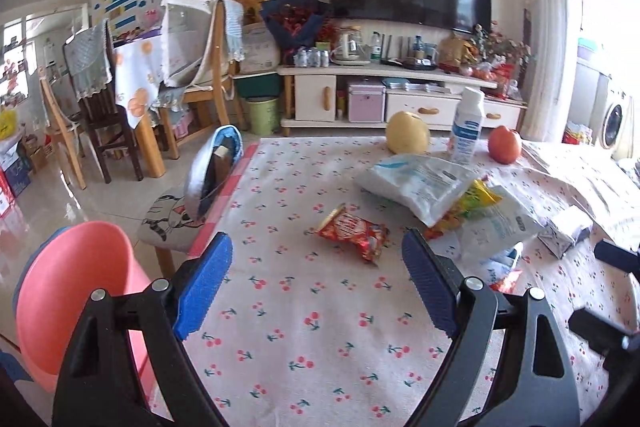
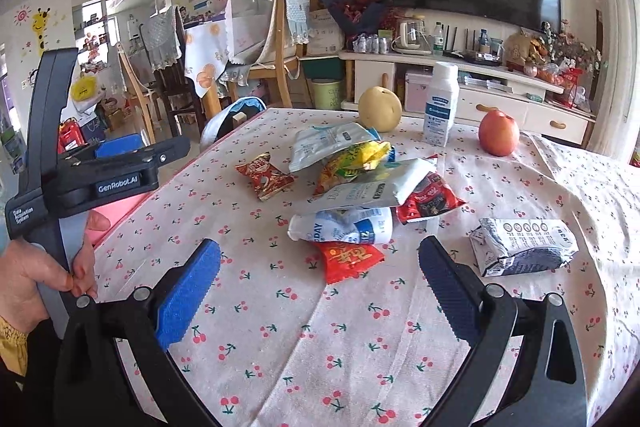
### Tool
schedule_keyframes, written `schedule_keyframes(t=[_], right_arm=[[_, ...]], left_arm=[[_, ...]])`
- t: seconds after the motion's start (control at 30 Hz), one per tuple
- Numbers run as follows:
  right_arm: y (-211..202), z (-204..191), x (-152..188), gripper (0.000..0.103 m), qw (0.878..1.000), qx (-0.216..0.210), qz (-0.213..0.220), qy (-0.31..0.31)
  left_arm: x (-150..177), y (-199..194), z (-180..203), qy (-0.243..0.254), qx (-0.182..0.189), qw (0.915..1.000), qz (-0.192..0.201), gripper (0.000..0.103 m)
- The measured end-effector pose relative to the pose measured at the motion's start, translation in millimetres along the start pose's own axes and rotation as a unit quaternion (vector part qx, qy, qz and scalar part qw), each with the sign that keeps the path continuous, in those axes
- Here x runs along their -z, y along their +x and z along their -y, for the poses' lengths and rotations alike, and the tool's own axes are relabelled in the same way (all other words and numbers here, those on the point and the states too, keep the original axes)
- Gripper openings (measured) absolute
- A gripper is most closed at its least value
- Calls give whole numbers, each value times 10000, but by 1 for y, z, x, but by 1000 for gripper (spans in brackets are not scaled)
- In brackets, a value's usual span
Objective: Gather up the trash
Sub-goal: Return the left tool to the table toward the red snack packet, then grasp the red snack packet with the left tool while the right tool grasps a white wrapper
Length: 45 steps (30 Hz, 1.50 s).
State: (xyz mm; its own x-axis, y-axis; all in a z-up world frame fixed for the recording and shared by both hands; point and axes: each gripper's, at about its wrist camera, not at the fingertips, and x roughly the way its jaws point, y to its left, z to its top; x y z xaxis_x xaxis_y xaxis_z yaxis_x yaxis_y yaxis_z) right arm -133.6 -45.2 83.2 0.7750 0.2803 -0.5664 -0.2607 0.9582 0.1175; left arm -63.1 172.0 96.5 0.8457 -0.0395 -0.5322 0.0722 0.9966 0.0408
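Note:
A heap of empty snack wrappers [image 2: 352, 179] lies mid-table on the cherry-print cloth. A small red wrapper [image 1: 354, 233] lies apart to its left; it also shows in the right wrist view [image 2: 264, 175]. A crushed grey carton [image 2: 524, 245] lies to the right. A pink bin [image 1: 76, 291] stands at the table's left edge. My left gripper [image 1: 316, 279] is open and empty, just short of the small red wrapper. My right gripper [image 2: 320, 283] is open and empty, just short of a red packet [image 2: 348, 259] at the heap's near side.
A yellow pear [image 2: 379, 109], a white bottle [image 2: 442, 105] and a red apple [image 2: 499, 133] stand at the table's far side. A stool with a bag [image 1: 212, 171] stands left of the table. Chairs, a TV cabinet [image 1: 400, 95] and a green bin are beyond.

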Motion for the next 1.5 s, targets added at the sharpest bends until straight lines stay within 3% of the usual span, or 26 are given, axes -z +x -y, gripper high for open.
schedule_keyframes(t=[0.33,0.53,0.77,0.9,0.93,1.03,1.33,1.4,1.5], right_arm=[[6,40,-1,98,9981,13,-352,515],[21,58,-8,98,9949,-25,-545,854],[40,80,-25,98,9865,-351,-528,1511],[53,87,-29,97,9807,-628,-524,1777],[57,87,-29,96,9792,-699,-552,1825],[69,87,-31,78,9779,-777,-631,1837],[95,94,-31,75,9727,-863,-711,2032],[101,94,-32,75,9721,-926,-708,2038],[107,92,-33,72,9711,-984,-697,2058]], left_arm=[[6,20,22,61,157,9992,-364,87],[3,50,25,-181,292,9970,-689,87],[-1,87,28,-531,387,9929,-992,87],[-6,106,31,-463,279,9933,-1020,87],[-7,110,32,-465,274,9931,-1036,87],[-8,121,32,-447,263,9928,-1082,87],[-12,140,32,-499,280,9912,-1194,86],[-12,142,33,-516,272,9903,-1261,84],[-11,146,35,-529,311,9889,-1356,71]])
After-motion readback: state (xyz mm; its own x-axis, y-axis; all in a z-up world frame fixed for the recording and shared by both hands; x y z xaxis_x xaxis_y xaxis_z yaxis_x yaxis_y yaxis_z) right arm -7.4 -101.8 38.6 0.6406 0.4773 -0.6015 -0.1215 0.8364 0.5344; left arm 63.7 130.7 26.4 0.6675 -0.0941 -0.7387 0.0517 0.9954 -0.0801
